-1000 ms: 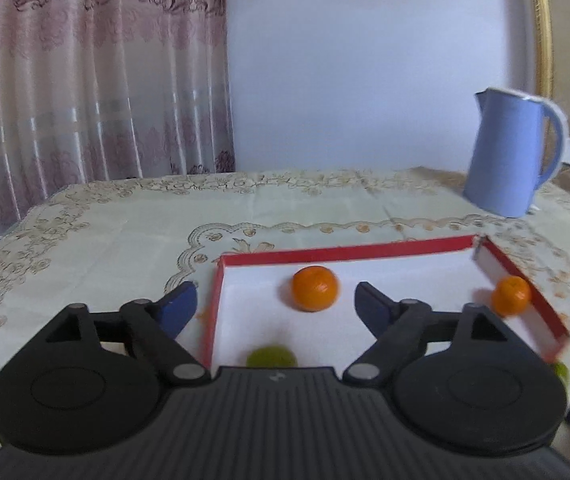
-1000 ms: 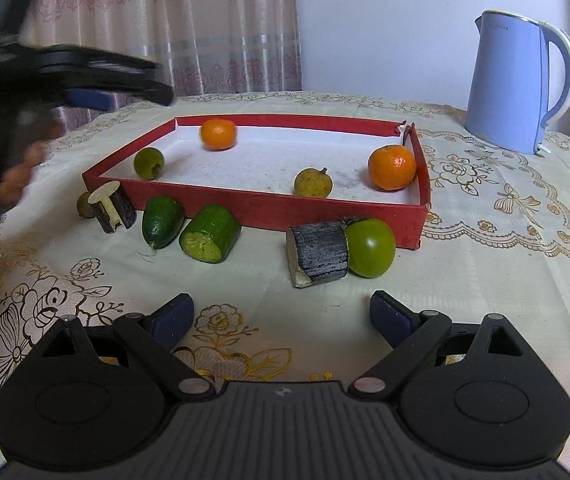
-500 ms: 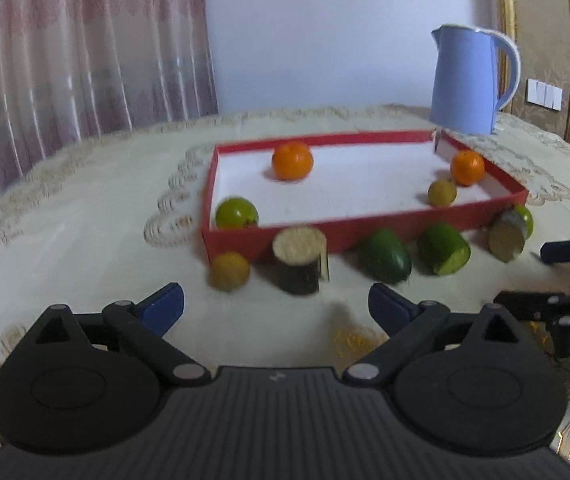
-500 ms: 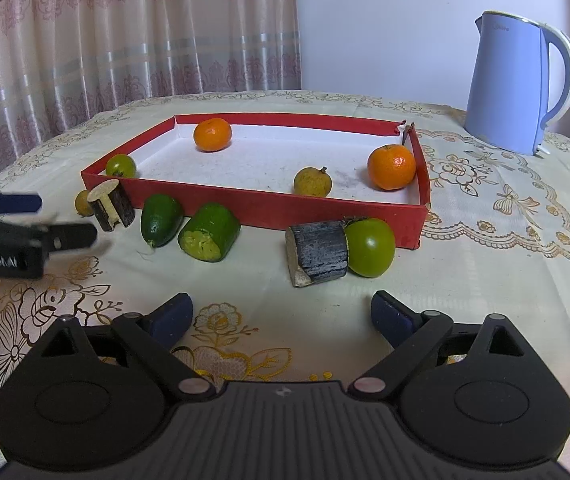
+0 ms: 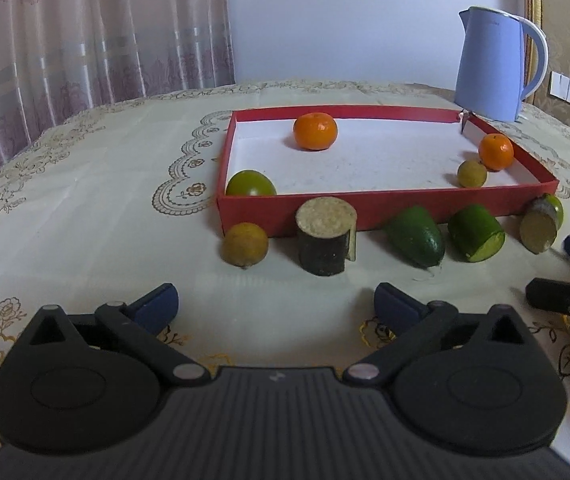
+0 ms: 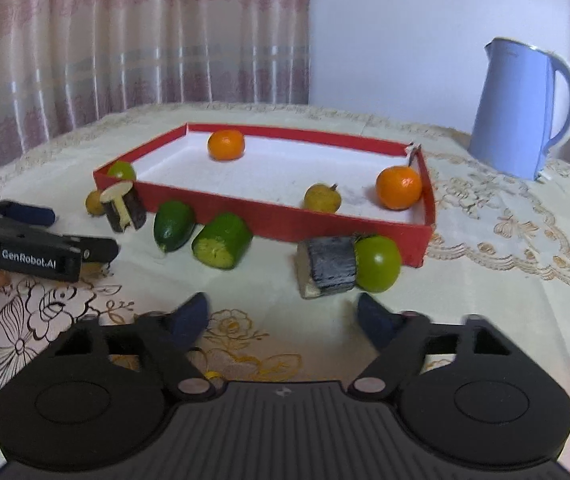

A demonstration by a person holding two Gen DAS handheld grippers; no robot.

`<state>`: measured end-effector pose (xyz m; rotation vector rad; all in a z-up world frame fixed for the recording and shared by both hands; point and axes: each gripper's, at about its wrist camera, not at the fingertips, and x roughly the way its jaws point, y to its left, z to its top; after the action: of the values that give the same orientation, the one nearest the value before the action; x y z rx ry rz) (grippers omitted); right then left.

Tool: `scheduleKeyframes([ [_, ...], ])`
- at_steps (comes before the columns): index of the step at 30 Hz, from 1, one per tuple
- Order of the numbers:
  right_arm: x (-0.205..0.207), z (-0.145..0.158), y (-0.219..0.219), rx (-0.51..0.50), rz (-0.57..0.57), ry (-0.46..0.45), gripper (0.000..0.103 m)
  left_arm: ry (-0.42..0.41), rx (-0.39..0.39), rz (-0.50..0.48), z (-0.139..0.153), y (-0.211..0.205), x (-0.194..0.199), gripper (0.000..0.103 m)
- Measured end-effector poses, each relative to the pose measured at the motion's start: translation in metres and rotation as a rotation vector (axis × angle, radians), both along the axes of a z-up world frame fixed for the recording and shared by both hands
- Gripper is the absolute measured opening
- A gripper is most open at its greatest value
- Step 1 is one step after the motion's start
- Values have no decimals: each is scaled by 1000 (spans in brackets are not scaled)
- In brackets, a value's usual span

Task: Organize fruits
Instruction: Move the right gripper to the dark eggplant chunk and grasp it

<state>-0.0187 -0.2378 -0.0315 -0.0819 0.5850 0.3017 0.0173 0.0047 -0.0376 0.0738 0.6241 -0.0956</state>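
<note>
Two grippers hover low over the tablecloth (image 5: 85,184), both spread wide and holding nothing: the left gripper (image 5: 276,303) faces a dark cut stump (image 5: 326,241) at its 12 o'clock, the right gripper (image 6: 283,318) faces a second stump (image 6: 329,265) touching a green fruit (image 6: 379,265). Inside the red tray (image 5: 365,204) sit two oranges (image 5: 315,131) (image 5: 495,152), a green fruit in the near left corner (image 5: 251,184) and a small yellowish one (image 5: 471,174) (just beside the right-hand orange). Along the tray's near wall lie a yellowish fruit (image 5: 244,244) and two green pieces (image 5: 416,236) (image 5: 476,233). A blue kettle (image 6: 519,110) stands at 1 o'clock.
</note>
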Motion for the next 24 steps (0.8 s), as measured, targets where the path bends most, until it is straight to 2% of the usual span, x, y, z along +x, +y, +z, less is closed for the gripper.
scheduleKeyframes([
  [2,2,2,-2,14,-8,4,63,8,-16,0,0,3,1,103],
  [6,9,3,-6,28,-16,25,62,8,-17,1,0,2,1,103],
  [12,11,6,-4,-25,-21,-17,62,10,-21,2,0,2,1,103],
  [17,16,4,1,-46,15,-13,62,10,-21,2,0,2,1,103],
  [24,15,8,5,-58,-3,-15,62,10,-24,3,0,2,1,103],
])
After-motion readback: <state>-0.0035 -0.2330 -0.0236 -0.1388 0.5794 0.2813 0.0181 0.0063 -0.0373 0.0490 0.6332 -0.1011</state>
